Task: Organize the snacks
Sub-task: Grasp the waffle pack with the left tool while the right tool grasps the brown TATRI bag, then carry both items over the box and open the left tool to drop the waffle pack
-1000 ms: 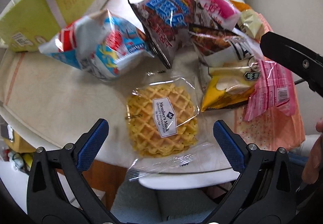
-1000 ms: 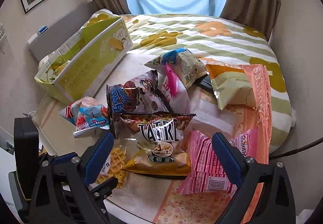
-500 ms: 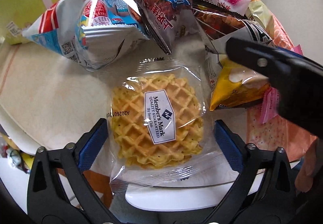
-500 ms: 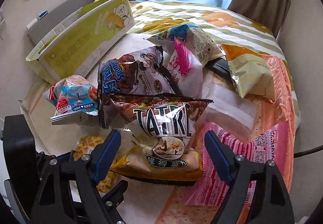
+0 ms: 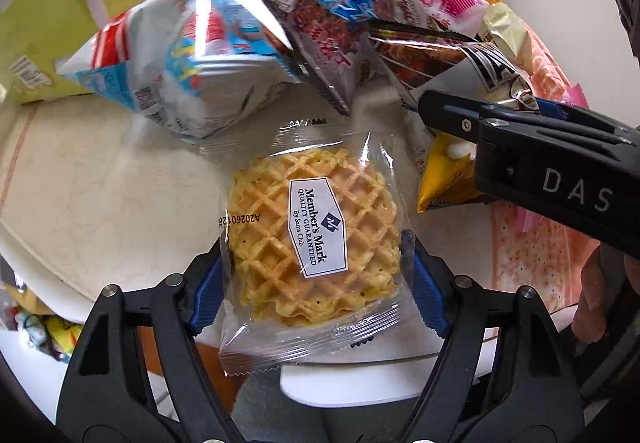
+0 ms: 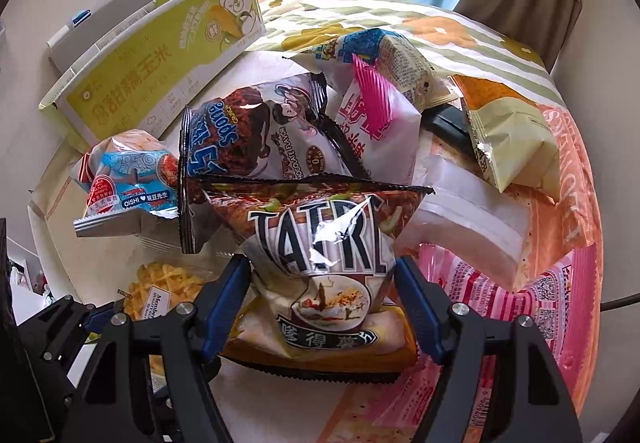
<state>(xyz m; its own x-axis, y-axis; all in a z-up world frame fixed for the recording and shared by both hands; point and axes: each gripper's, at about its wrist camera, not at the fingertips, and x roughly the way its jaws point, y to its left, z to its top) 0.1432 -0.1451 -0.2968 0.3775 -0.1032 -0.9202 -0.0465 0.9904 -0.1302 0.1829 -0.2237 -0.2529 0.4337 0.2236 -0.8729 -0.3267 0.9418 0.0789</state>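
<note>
My left gripper [image 5: 316, 279] is shut on a clear-wrapped Member's Mark waffle [image 5: 316, 235] at the near edge of the white table [image 5: 100, 179]; its blue pads press both sides. My right gripper [image 6: 322, 303] is shut on a dark Tatri chip bag [image 6: 320, 243], pads squeezing its lower half. The right gripper shows as a black arm in the left wrist view [image 5: 540, 163]. The waffle also shows at lower left in the right wrist view [image 6: 160, 287].
A yellow-green cardboard box [image 6: 160, 55] stands at the back left. Loose bags lie around: a blue-red Oishi bag [image 6: 124, 183], a chocolate Spoons bag [image 6: 260, 135], a pink-white bag [image 6: 372, 123], a pale green bag [image 6: 516, 139], a pink pack [image 6: 520, 303].
Both grippers moved forward and closed: the left onto the waffle packet, the right onto the Tatri bag. Both were open one second ago.
</note>
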